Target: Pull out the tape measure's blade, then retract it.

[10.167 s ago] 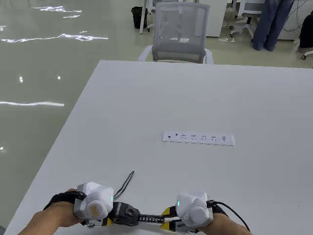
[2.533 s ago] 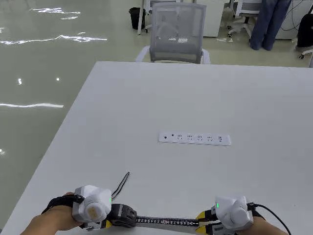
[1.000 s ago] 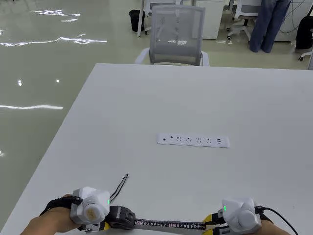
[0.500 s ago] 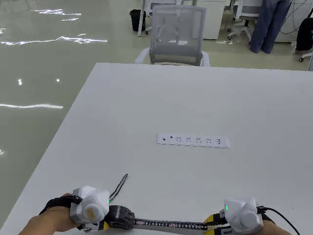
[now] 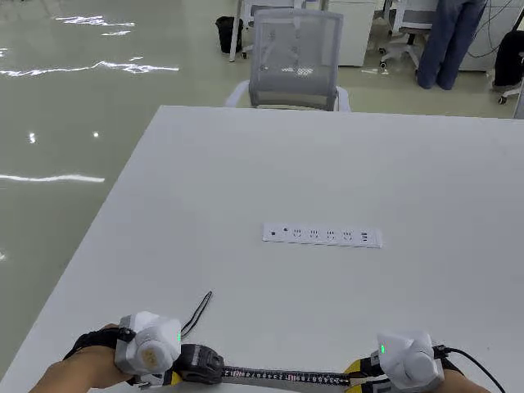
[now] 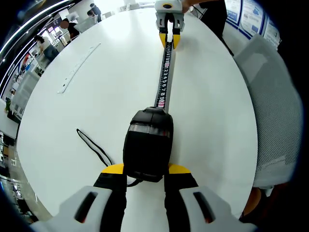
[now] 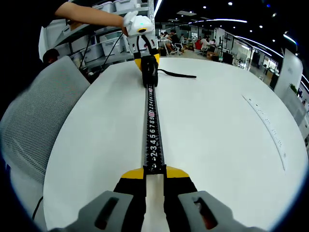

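Two tongs work one tape measure [image 5: 202, 363] on the desk [image 5: 327, 155]: the left tongs [image 6: 147, 170] clamp its black case [image 6: 147, 140], the right tongs [image 7: 154, 170] pinch the tip of its extended blade [image 7: 151, 121].

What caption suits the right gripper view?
Right gripper holds the numbered blade, drawn across a white table from a black tape measure.

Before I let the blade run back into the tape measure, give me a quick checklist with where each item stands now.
1. Left gripper clamps the tape measure case: ok.
2. Right gripper clamps the end of the blade: ok.
3. Blade runs straight along the table, no kink: ok.
4. Wrist strap lies off to the side of the blade: ok.
5. Blade free to retract, not locked: cannot tell.
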